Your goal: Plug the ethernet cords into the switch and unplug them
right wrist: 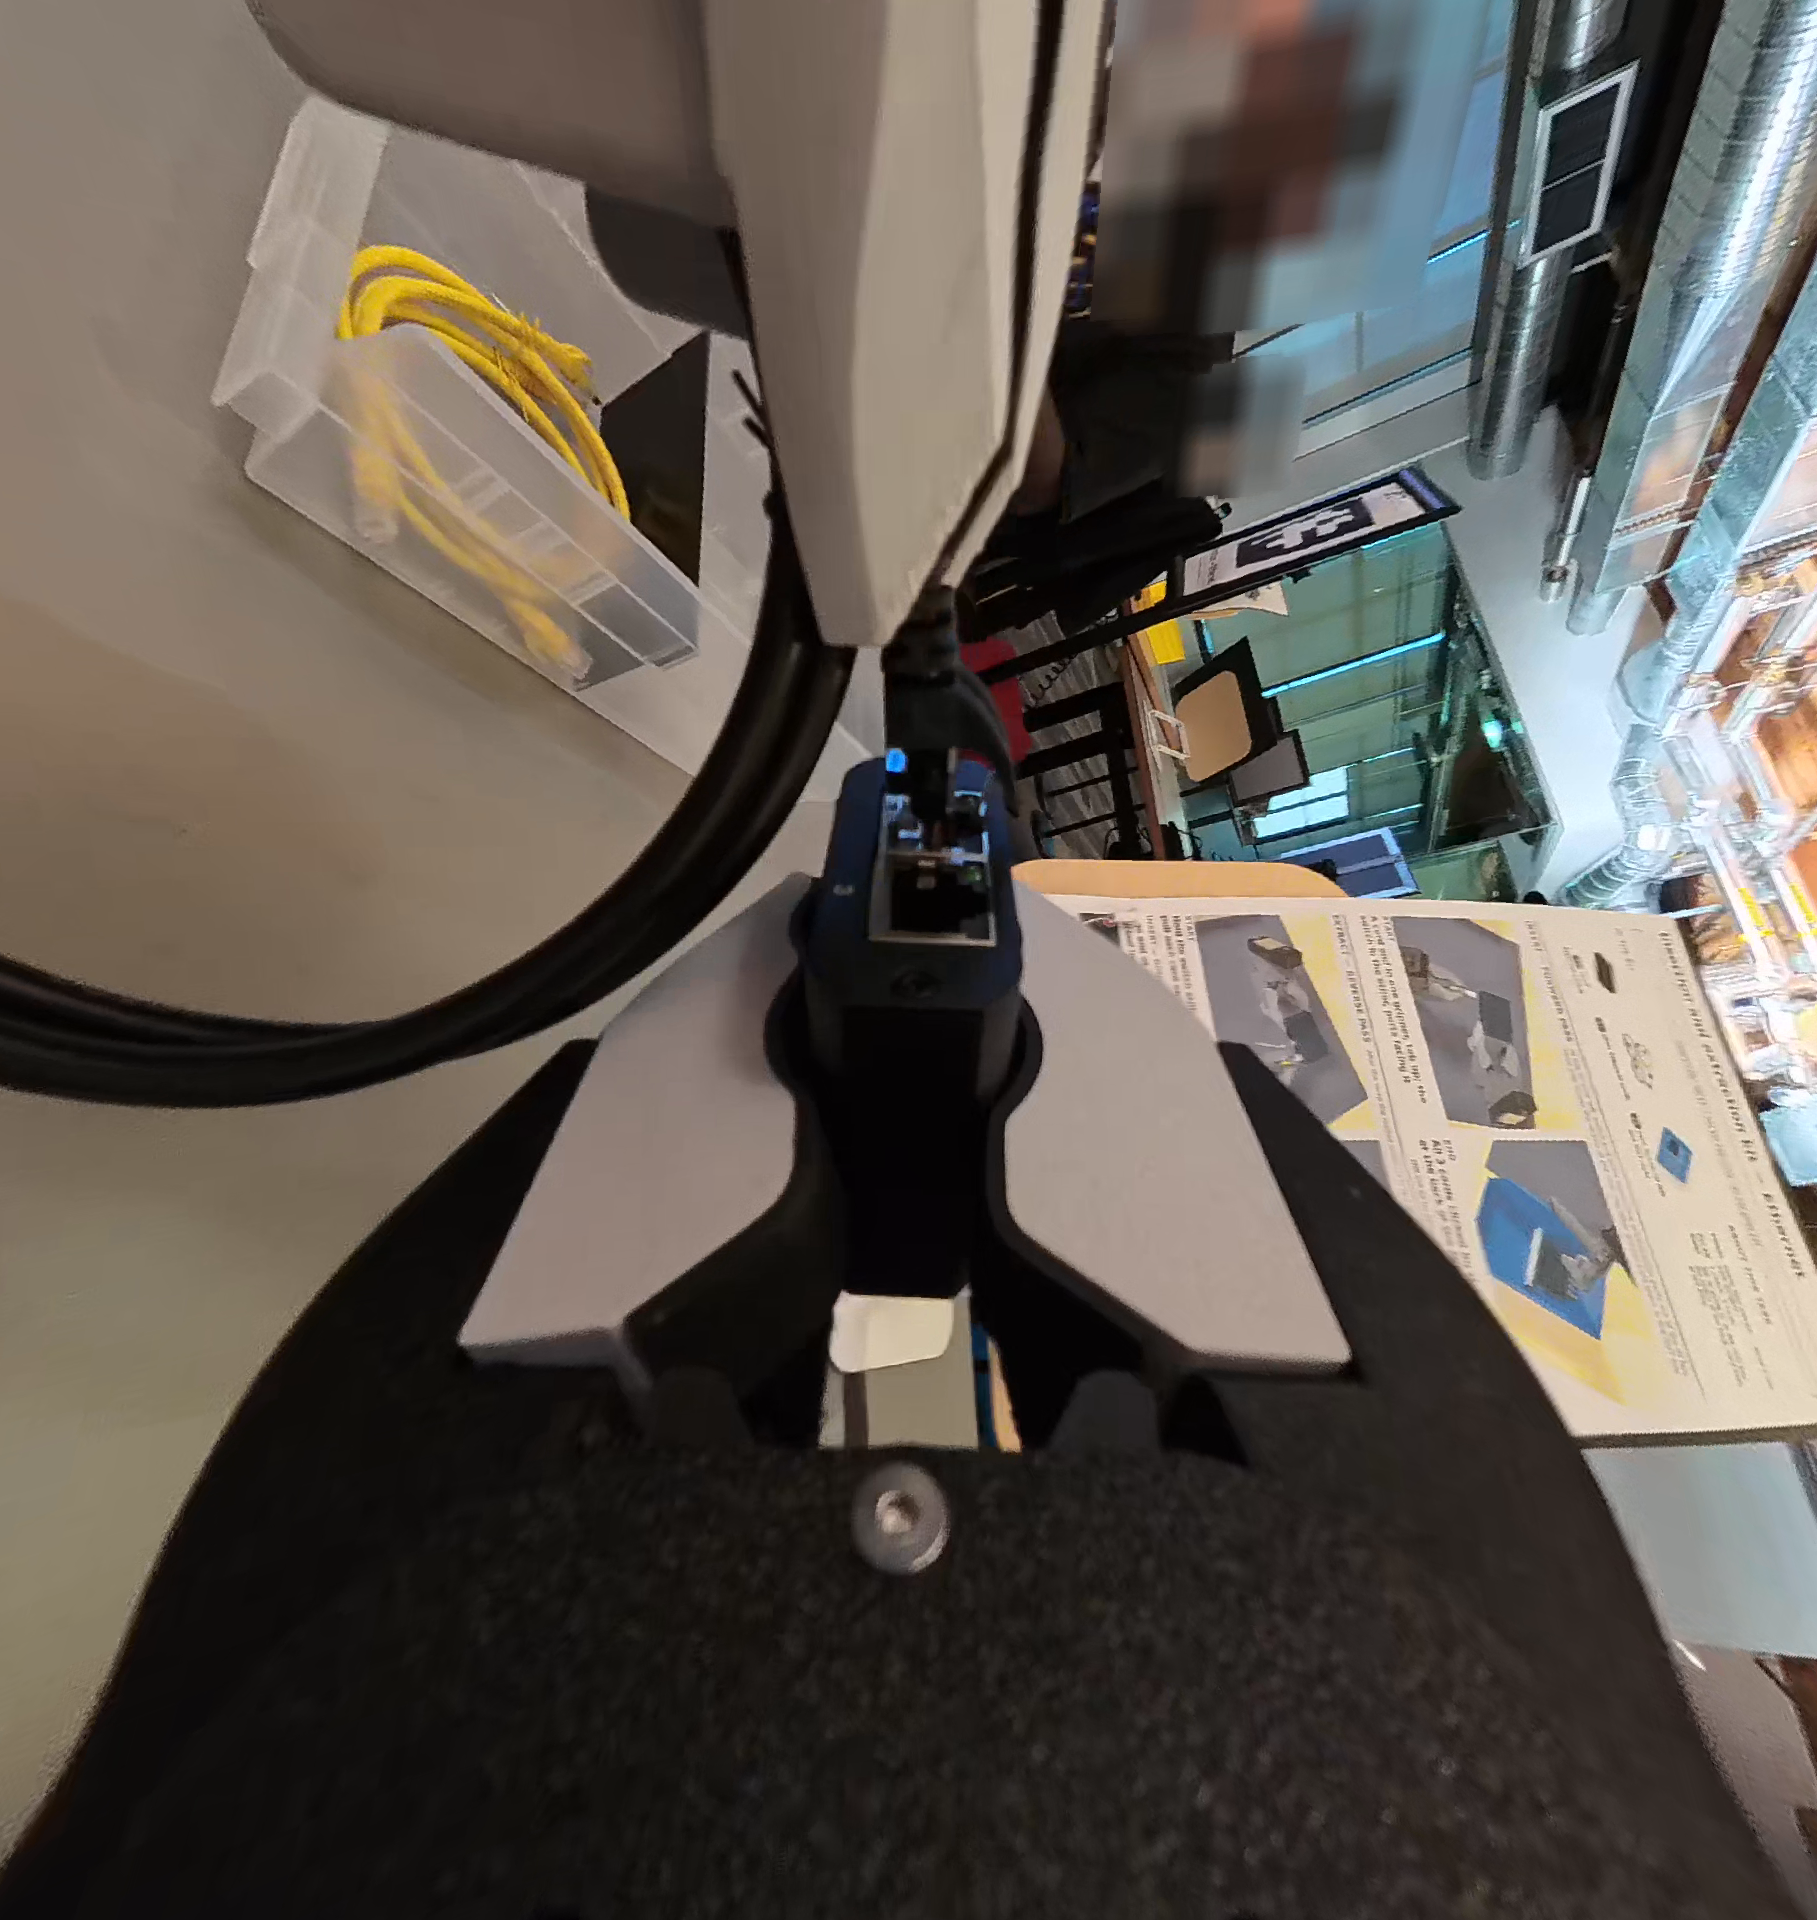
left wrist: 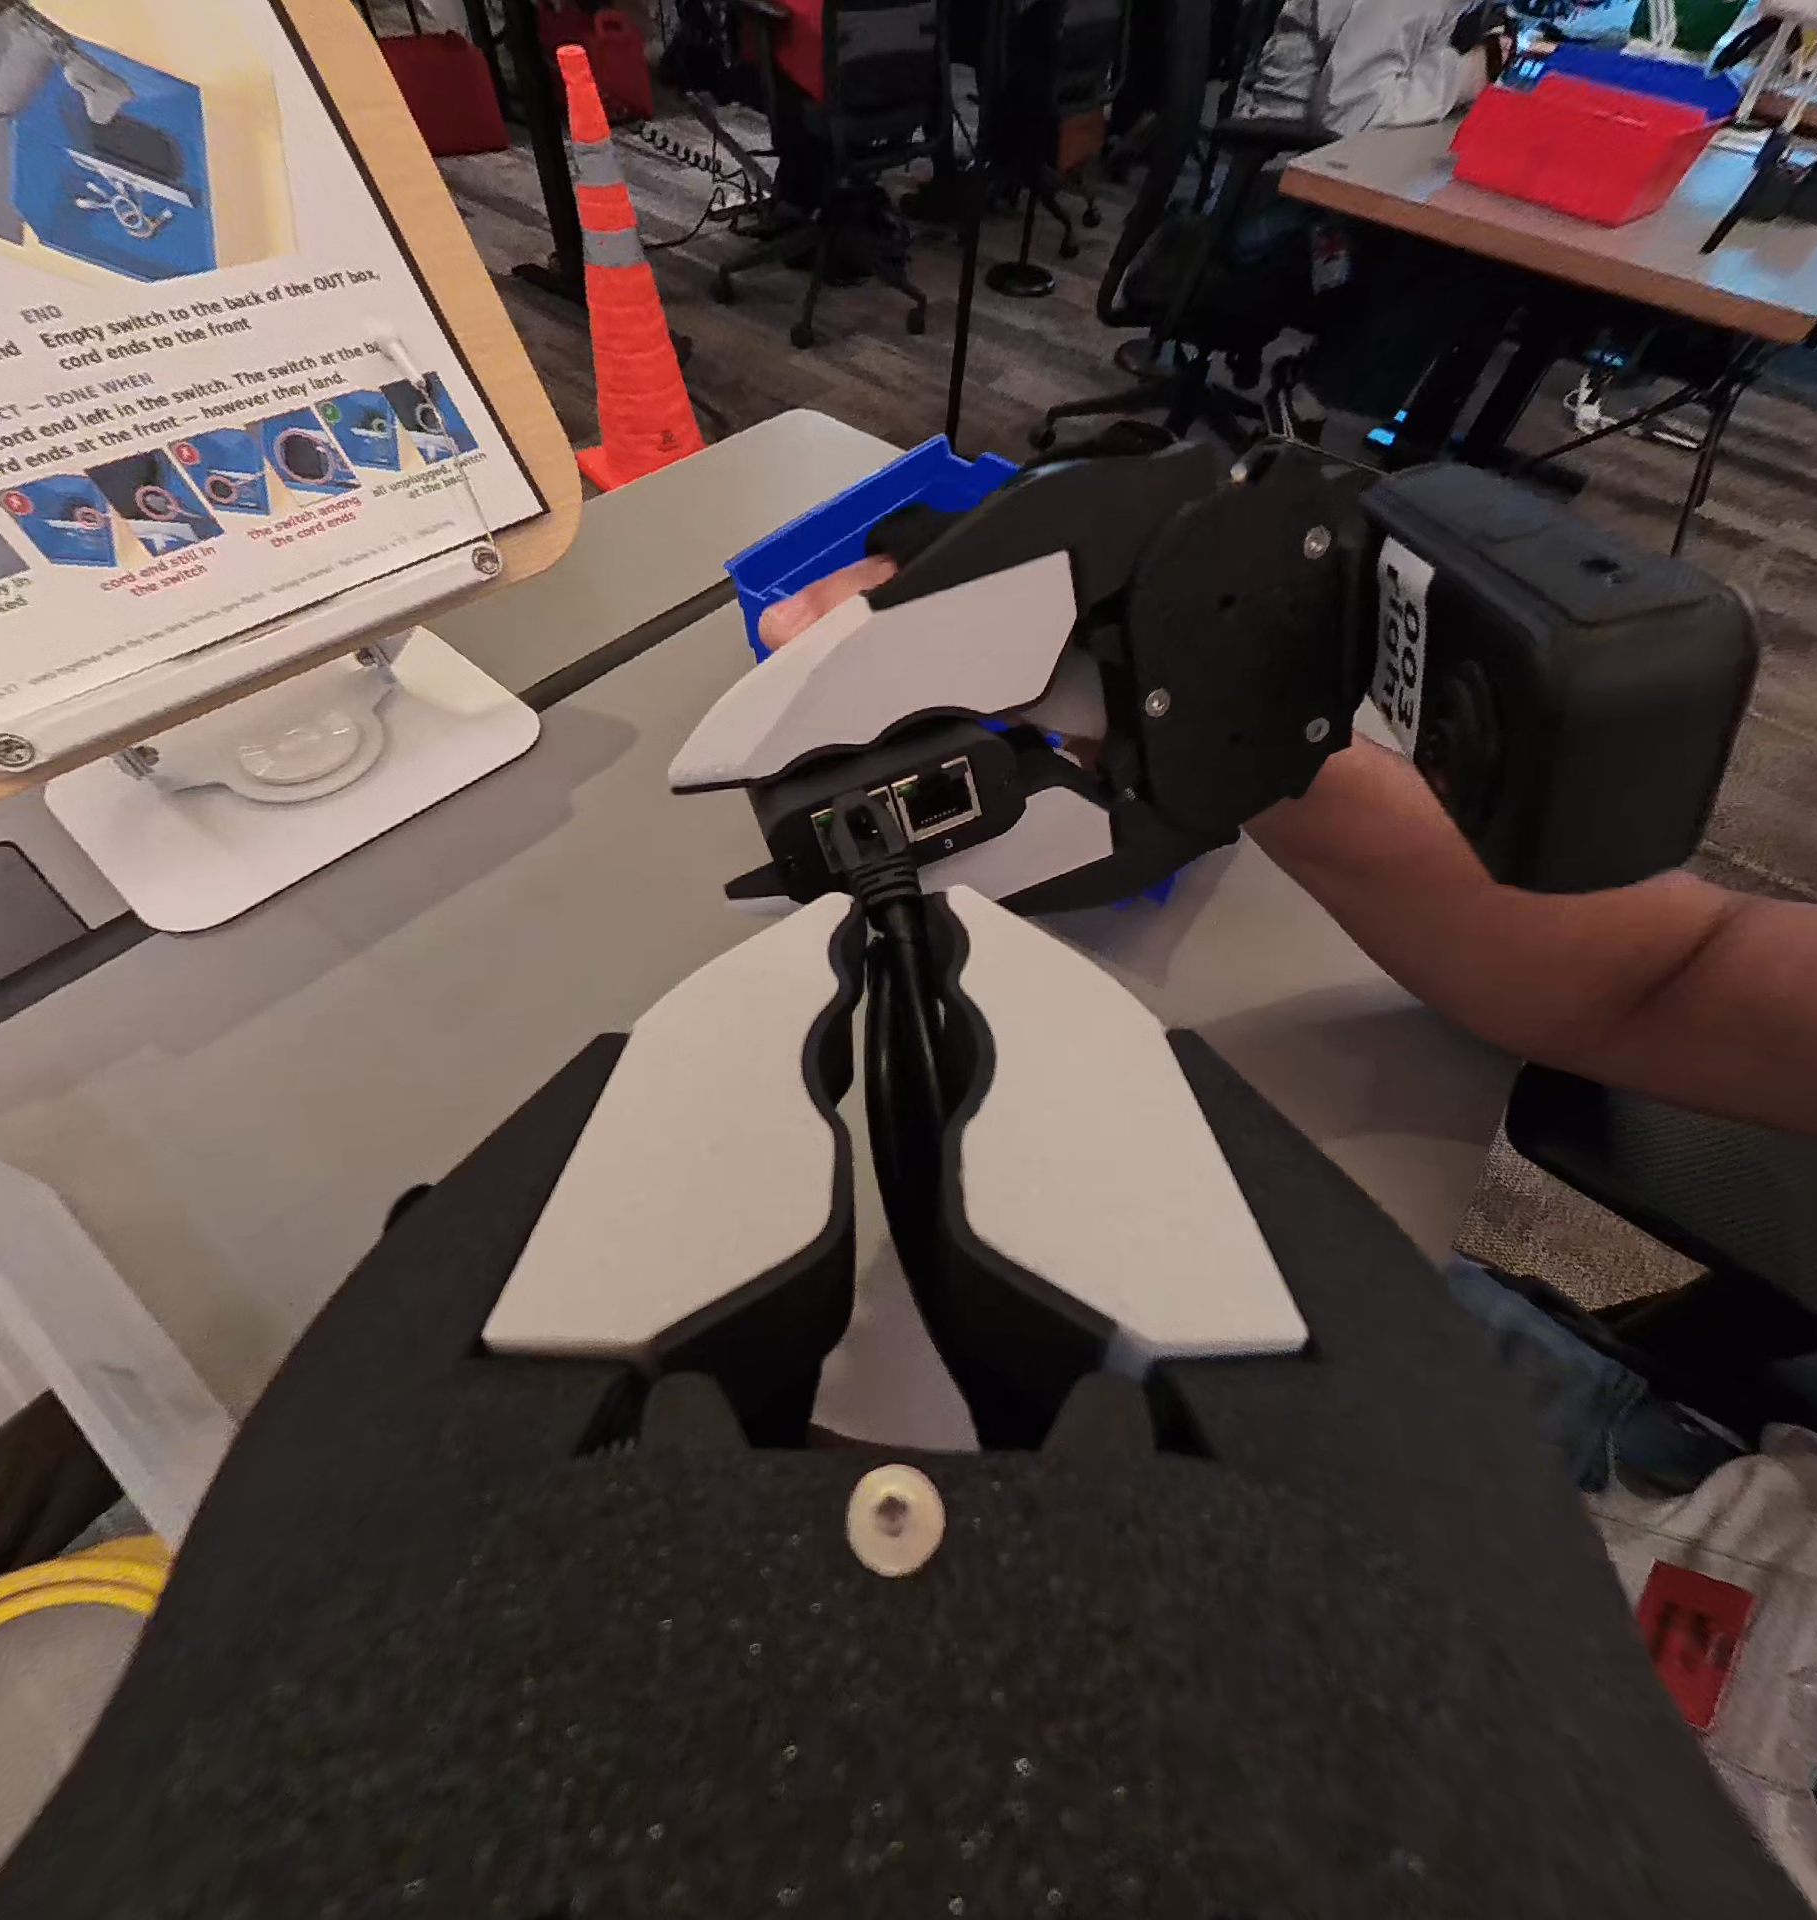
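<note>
Above the grey surface [left wrist: 312,1039], the right gripper [right wrist: 909,935] holds the small black switch [left wrist: 888,800] clamped between its two fingers [right wrist: 675,1122], port face turned toward the left gripper [left wrist: 899,914]. That gripper's fingers [left wrist: 717,1143] are closed on the black ethernet cord [left wrist: 904,1060] just behind its plug [left wrist: 868,836], which sits at, and seemingly in, the left-hand port; the neighbouring port [left wrist: 940,800] stands empty. The cord's long axis runs straight along the left fingers and into the port face, so cord, plug and socket lie nearly in one line, and any coming push or pull would go along that line. How fully the plug is seated cannot be told. The left gripper points forward and slightly down at the switch; the right one comes in from the side, its fingers above and below the switch, the person's forearm [left wrist: 1506,935] behind it. The slack cord loops away over the surface [right wrist: 468,935].
</note>
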The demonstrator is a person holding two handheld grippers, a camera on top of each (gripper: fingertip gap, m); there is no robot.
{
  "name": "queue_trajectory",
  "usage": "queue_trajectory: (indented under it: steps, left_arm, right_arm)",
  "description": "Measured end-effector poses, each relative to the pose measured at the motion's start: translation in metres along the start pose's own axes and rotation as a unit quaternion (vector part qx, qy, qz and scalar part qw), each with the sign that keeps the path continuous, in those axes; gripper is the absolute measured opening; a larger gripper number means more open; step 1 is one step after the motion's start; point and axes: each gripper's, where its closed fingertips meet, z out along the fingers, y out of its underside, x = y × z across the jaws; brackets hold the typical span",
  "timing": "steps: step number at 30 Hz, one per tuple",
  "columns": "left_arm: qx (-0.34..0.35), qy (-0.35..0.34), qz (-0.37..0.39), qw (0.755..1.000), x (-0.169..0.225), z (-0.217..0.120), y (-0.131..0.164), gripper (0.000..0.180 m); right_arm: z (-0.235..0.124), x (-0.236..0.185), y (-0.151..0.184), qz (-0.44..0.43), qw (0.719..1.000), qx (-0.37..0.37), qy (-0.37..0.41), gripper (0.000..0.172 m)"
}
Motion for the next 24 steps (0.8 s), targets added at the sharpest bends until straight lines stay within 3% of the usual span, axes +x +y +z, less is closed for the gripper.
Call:
queue_trajectory:
  steps: [4, 7, 9, 11, 13, 15, 20, 24]
  left_arm:
    - [0.031, -0.007, -0.021, 0.999, 0.004, -0.024, 0.011, 0.035]
    - [0.081, -0.030, -0.079, 0.993, -0.003, -0.057, 0.041, 0.045]
    - [0.110, -0.041, -0.134, 0.984, -0.009, -0.071, 0.076, 0.045]
    - [0.093, -0.057, -0.166, 0.980, -0.015, -0.071, 0.126, 0.051]
    - [0.081, -0.102, -0.176, 0.976, -0.028, -0.072, 0.172, 0.052]
    - [0.092, -0.139, -0.167, 0.972, -0.039, -0.077, 0.197, 0.048]
    - [0.085, -0.148, -0.214, 0.962, -0.063, -0.085, 0.205, 0.049]
    - [0.076, -0.205, -0.227, 0.949, -0.109, -0.108, 0.202, 0.053]
  right_arm:
    - [0.004, -0.004, 0.013, 0.008, 0.999, -0.030, -0.016, 0.026]
    - [0.005, 0.000, 0.030, 0.023, 0.998, -0.050, -0.012, 0.026]
    - [0.004, 0.005, 0.039, 0.041, 0.997, -0.062, -0.012, 0.026]
    - [0.001, 0.010, 0.047, 0.045, 0.996, -0.079, -0.008, 0.026]
    - [-0.003, 0.012, 0.052, 0.047, 0.995, -0.091, -0.009, 0.026]
    - [-0.006, 0.015, 0.054, 0.050, 0.994, -0.098, -0.009, 0.026]
    - [-0.007, 0.016, 0.059, 0.057, 0.993, -0.105, -0.009, 0.025]
    - [-0.003, 0.012, 0.062, 0.049, 0.992, -0.111, -0.014, 0.026]
